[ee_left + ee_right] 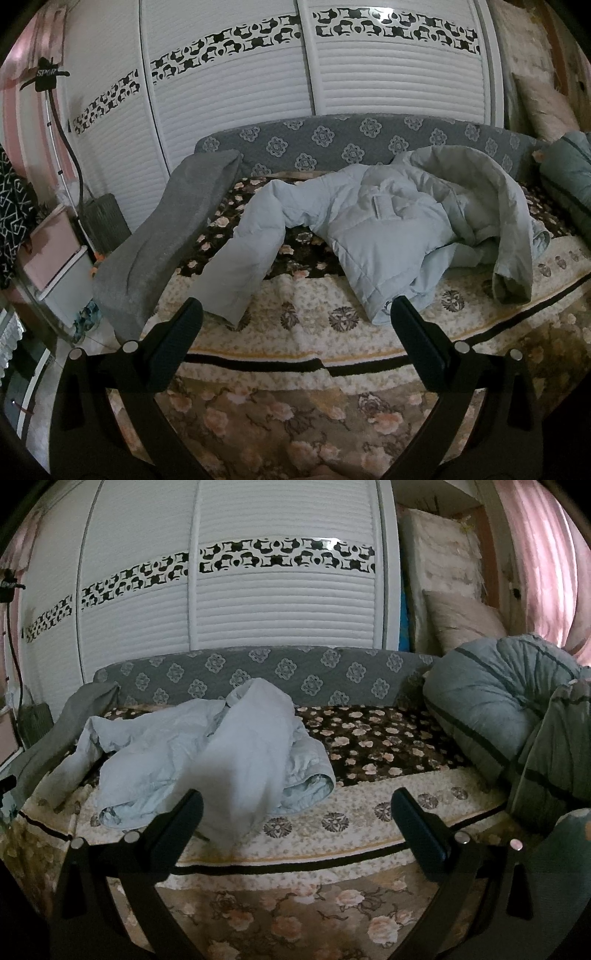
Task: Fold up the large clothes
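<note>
A white louvred wardrobe (236, 110) fills the top of both views, and below it a sofa (332, 140) with a floral cover spans the middle. A pale blue padded jacket (369, 229) lies crumpled across the seat, centre in the left view and left of centre in the right, one sleeve perhaps hanging over the front edge. Low in each frame, the left gripper (295, 332) and right gripper (295, 816) have fingers spread wide, holding nothing.
</note>
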A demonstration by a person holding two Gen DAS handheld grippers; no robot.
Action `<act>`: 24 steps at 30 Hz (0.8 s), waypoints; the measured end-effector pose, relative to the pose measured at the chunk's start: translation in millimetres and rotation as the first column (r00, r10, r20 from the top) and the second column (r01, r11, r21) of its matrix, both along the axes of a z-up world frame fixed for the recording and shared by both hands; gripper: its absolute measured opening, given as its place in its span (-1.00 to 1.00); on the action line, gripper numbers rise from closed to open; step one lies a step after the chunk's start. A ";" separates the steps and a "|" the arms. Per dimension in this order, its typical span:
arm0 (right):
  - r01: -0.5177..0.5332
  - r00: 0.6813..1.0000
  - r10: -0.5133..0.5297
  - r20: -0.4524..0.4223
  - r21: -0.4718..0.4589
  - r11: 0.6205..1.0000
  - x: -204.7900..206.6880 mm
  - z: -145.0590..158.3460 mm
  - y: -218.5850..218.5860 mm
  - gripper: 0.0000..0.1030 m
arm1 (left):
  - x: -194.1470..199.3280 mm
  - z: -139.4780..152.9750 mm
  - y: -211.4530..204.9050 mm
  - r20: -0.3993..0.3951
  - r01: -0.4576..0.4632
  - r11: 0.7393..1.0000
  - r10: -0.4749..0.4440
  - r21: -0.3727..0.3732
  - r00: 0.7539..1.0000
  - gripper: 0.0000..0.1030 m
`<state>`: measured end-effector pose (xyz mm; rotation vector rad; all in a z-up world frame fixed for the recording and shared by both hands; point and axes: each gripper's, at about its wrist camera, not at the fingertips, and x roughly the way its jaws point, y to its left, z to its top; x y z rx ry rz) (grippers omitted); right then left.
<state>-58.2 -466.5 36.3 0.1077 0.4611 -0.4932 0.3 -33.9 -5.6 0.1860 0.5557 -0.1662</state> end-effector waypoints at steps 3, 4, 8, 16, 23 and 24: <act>-0.008 1.000 0.008 -0.009 -0.021 1.000 0.7 0.1 6.8 0.97 | -0.9 0.9 0.2 0.003 -0.006 1.000 0.006 -0.004 1.000 0.94; -0.008 1.000 0.007 -0.013 -0.021 1.000 0.6 -0.7 5.6 0.97 | -1.1 0.6 -1.0 0.002 -0.006 1.000 0.006 -0.003 1.000 0.94; -0.003 1.000 0.003 -0.006 -0.012 1.000 0.3 1.0 5.5 0.97 | -1.4 -0.4 -3.8 0.004 -0.002 1.000 0.002 0.010 1.000 0.94; -0.004 1.000 0.004 -0.009 -0.013 1.000 0.2 0.7 6.9 0.97 | -1.7 -0.3 -7.1 -0.001 -0.007 1.000 0.007 0.014 1.000 0.94; -0.004 1.000 0.004 -0.009 -0.013 1.000 0.1 0.8 6.8 0.97 | -2.4 0.2 -7.8 0.001 -0.006 1.000 0.005 0.018 1.000 0.94; -0.004 1.000 0.004 -0.009 -0.013 1.000 0.4 0.8 7.1 0.97 | -2.3 0.2 -7.8 0.001 -0.005 1.000 0.005 0.019 1.000 0.94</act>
